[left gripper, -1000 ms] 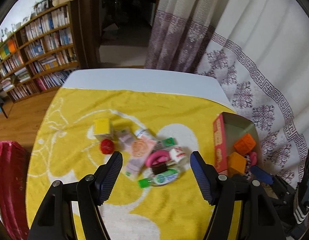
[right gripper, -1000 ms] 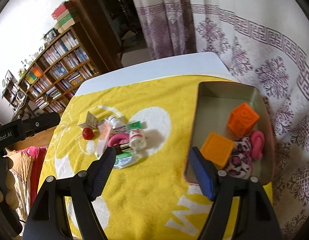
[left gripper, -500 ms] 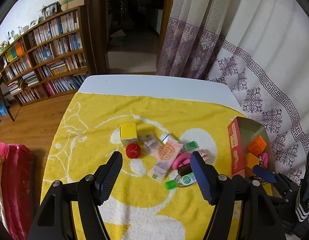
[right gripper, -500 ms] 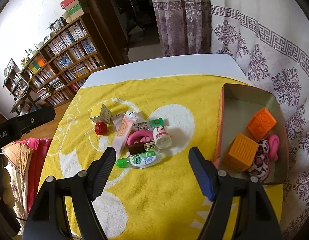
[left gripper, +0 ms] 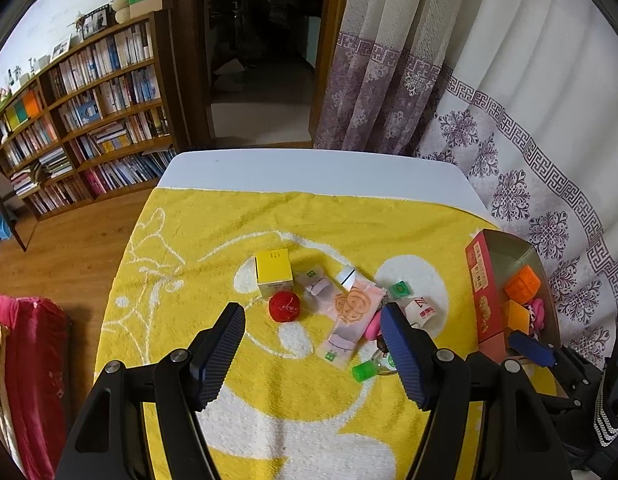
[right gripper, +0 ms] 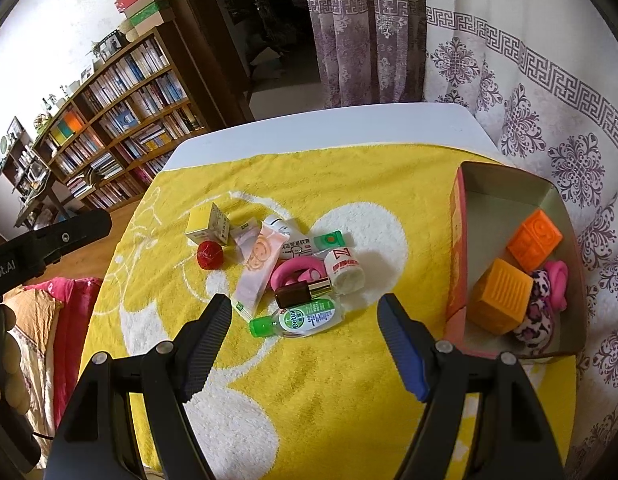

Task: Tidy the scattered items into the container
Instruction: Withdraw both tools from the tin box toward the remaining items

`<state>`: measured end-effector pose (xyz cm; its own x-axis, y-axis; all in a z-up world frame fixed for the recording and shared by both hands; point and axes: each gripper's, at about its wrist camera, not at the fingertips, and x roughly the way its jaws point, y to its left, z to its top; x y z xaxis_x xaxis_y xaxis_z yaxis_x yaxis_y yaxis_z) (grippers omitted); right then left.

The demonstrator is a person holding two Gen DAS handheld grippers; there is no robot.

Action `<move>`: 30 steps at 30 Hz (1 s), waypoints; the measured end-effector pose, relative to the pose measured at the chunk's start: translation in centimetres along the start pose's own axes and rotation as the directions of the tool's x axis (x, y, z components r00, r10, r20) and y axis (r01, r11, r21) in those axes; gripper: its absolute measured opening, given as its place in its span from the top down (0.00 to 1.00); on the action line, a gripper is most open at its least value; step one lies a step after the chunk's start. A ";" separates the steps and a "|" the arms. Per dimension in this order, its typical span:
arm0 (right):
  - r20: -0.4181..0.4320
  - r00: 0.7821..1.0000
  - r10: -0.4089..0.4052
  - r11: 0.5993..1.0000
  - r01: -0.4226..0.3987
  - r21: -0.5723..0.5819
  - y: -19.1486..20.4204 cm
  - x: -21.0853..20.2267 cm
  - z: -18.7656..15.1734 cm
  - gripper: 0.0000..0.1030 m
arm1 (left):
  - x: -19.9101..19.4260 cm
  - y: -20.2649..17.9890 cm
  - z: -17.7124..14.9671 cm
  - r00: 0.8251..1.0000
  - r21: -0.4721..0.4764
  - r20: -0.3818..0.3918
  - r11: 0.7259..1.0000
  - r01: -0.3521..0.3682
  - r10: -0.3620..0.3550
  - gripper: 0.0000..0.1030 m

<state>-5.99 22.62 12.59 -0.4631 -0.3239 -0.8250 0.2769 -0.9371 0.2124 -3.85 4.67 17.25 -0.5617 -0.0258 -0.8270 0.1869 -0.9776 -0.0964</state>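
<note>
Both tongs empty. My left gripper (left gripper: 313,344) and right gripper (right gripper: 303,346) stand with jaws wide apart, nothing between the pads, both hanging above the yellow towel (right gripper: 349,380) and clear of every item.

Container: a cardboard box (right gripper: 459,248) at 3 o'clock in the right wrist view, sitting on the towel's edge by the curtain (right gripper: 529,80). It holds two orange blocks (right gripper: 499,294), a pink ring and a leopard-print soft thing, crowded at the near end; the far end is bare, so I judge there is room for what is left.

Scattered pile, centre of the towel, just above the right jaws at 12 o'clock: sanitiser bottle (right gripper: 299,320) on its side, nearest; a dark small bottle (right gripper: 303,292) touching a pink ring (right gripper: 295,272); a white pill bottle (right gripper: 345,270); a pink sachet (right gripper: 257,266); a red ball (right gripper: 209,254) and yellow carton (right gripper: 207,222) at 10 o'clock.

Judgement: the wide jaws suit a fresh pick. The sanitiser lies crosswise to the right jaws, an easy span. The red ball sits between the left jaws' line of sight; it may roll if nudged.
</note>
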 end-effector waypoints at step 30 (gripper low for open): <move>-0.103 0.994 -0.040 0.998 0.045 0.047 0.9 5.3 0.2 0.24 | 6.8 2.9 0.8 0.992 0.058 -0.101 0.996 -0.068 0.074 0.30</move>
<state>-8.37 20.01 8.56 -0.3843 -0.2709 -0.8826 0.2155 -0.9559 0.1995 -7.77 1.52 11.81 -0.4617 -0.0769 -0.8837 0.1775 -0.9841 -0.0071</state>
